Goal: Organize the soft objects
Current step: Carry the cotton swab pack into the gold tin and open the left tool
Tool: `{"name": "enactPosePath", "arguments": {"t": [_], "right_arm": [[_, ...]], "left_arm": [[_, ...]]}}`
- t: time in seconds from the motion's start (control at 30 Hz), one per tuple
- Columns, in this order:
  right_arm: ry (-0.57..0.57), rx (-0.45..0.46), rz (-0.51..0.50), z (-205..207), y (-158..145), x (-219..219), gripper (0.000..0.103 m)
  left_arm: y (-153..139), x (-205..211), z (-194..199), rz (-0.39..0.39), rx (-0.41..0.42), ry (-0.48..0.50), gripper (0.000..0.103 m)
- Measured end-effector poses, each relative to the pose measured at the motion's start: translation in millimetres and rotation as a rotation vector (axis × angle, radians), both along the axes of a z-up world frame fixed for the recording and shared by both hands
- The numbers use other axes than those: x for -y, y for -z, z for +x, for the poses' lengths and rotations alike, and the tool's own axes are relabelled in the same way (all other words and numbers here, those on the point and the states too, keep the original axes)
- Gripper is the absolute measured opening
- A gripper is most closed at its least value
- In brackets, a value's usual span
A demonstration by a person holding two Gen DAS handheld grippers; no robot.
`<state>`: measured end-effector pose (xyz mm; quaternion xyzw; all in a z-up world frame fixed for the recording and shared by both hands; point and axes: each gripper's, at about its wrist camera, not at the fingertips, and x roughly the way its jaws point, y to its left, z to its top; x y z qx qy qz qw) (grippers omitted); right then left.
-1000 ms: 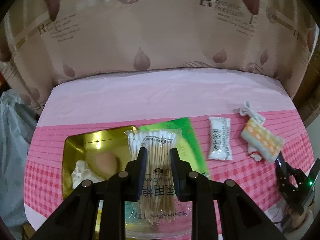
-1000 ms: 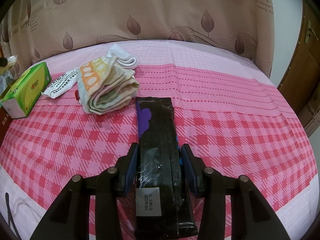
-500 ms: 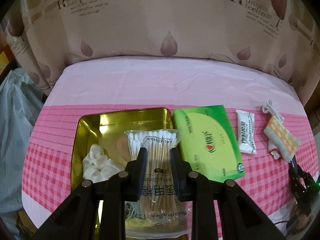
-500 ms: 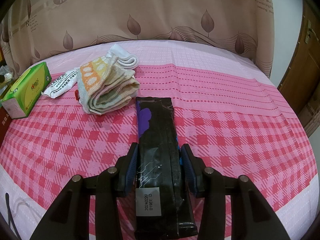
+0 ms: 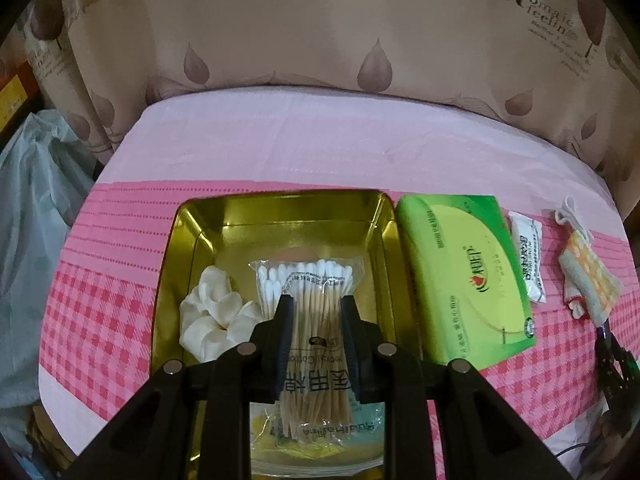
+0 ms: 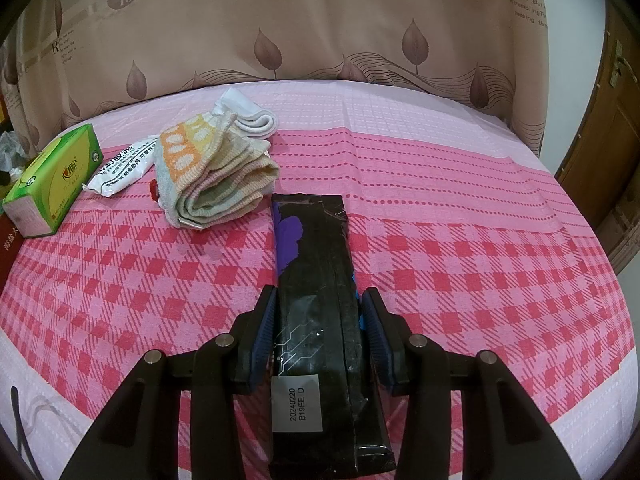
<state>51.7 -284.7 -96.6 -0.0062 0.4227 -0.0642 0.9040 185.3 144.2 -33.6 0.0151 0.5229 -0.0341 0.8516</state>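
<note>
Covering the whole table, a pink checked cloth (image 6: 460, 248) runs back to a beige curtain (image 6: 340, 20) printed with leaves and lettering. On its left part sits a gold metal tray (image 5: 280, 216), already holding a white scrunchie (image 5: 216, 320) against its left side. Just beside the tray's right rim lies a green tissue pack (image 5: 464, 276), lying flat, and beyond that a small white sachet (image 5: 528, 264) with dark print. Next along comes a folded towel (image 6: 212, 176) banded in orange, yellow and pale green, resting partly on a rolled white cloth (image 6: 248, 116) behind it.

Over the tray, the left gripper (image 5: 315, 304) is clenched on a clear bag of cotton swabs (image 5: 310, 304), pinching it at mid-length, white tips fanned toward the tray's far wall and the bag's printed lower end toward the camera; whether the bag touches the tray floor cannot be told.

Further right on the checks, the right gripper (image 6: 318, 304) grasps a long black packet (image 6: 316, 280) with a purple patch and a white date sticker, its blue-padded jaws pressed to both long sides. The packet's far end lies near the folded towel without touching it.
</note>
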Motion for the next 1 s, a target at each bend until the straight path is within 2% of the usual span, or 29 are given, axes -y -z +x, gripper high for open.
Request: {"name": "enactPosePath", "arguments": {"t": [0.67,0.77,1.0], "right_arm": [[-0.001,-0.001,0.001,0.1,0.1,0.0,0.041],[-0.001,-0.001,0.0,0.1,0.0,0.6,0.041],[-0.001,-0.001,0.001,0.3,0.1,0.7,0.041]], "left_arm": [[8.2,-11.0,1.2,-0.036,-0.002,-0.011,0.026],[5.4,-13.0,-0.2,-0.059,-0.001,-0.013,0.027],[-13.6,-11.8,-7.1,-0.051,0.031,-0.002,0.033]]}}
